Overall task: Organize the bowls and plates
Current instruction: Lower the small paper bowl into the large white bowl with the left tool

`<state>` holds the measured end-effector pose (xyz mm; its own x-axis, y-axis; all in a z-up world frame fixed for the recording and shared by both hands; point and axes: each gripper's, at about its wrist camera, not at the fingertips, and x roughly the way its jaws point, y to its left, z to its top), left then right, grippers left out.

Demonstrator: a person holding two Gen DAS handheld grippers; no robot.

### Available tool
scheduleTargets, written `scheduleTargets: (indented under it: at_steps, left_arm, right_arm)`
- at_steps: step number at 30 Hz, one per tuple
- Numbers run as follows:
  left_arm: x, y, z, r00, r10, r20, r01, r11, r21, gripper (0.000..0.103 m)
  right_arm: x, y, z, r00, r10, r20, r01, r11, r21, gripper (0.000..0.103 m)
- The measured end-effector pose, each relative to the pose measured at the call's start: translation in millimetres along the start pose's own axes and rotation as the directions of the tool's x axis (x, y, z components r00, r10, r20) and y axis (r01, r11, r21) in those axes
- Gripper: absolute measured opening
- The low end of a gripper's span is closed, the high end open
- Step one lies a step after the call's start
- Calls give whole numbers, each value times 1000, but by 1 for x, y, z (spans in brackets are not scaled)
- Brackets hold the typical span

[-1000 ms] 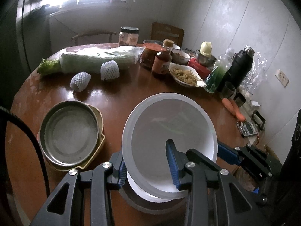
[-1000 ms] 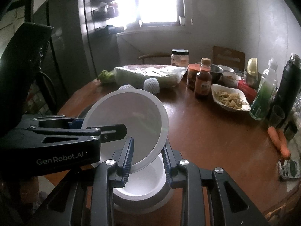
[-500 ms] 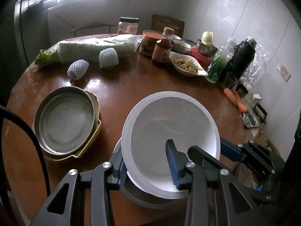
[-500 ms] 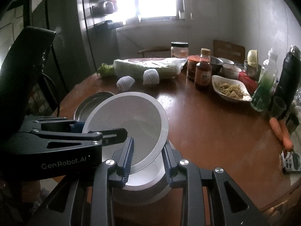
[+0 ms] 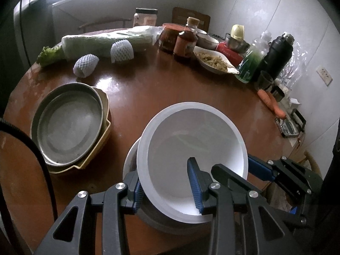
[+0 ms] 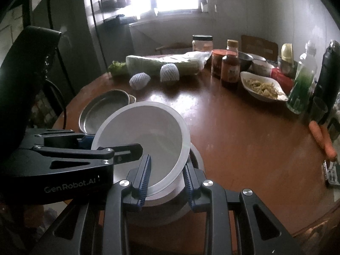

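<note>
Left wrist view: the left gripper (image 5: 167,187) fills the bottom of the frame and points steeply down at the round wooden table (image 5: 170,97). Its blue-padded fingers (image 5: 194,182) are closed on the near rim of a white bowl (image 5: 191,146), one pad inside the bowl and the other outside under the rim. The bowl sits at lower centre, tilted, just above a second white bowl (image 5: 130,159) whose rim peeks out to its left, resting in a grey bowl (image 5: 161,223) underneath. At the lower right the right gripper (image 5: 261,170) comes in from the side and clamps the bowl's right edge. At the left of the frame a metal plate (image 5: 68,125) lies nested in a yellow dish (image 5: 102,140). A dish of food (image 5: 214,62) and a brown bottle (image 5: 186,42) stand along the upper part of the frame, and carrots (image 5: 272,104) lie at the right edge.

Right wrist view: the right gripper (image 6: 166,176) rises from the bottom centre, angled downward, its fingers (image 6: 145,174) gripping the lower rim of the white bowl (image 6: 144,140), which tips toward the camera. The left gripper (image 6: 85,142) reaches in level from the left and holds the bowl's far-left rim. Beneath the tilted bowl, the lower white bowl (image 6: 161,195) and the grey bowl (image 6: 170,214) show at bottom centre. The metal plate (image 6: 99,112) lies at middle left behind the bowl.
</note>
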<state>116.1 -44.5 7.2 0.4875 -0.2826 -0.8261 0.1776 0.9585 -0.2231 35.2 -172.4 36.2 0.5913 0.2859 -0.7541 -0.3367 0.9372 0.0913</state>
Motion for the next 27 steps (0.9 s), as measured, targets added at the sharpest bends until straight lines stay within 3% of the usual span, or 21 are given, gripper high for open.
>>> scheduleTargets:
  at_steps: [27]
  left_arm:
    - [3,-2,-5,998,60,15,-61,998,24,38]
  right_arm:
    - [16,-3,-8,999,-1,-35,1,1000,-4,31]
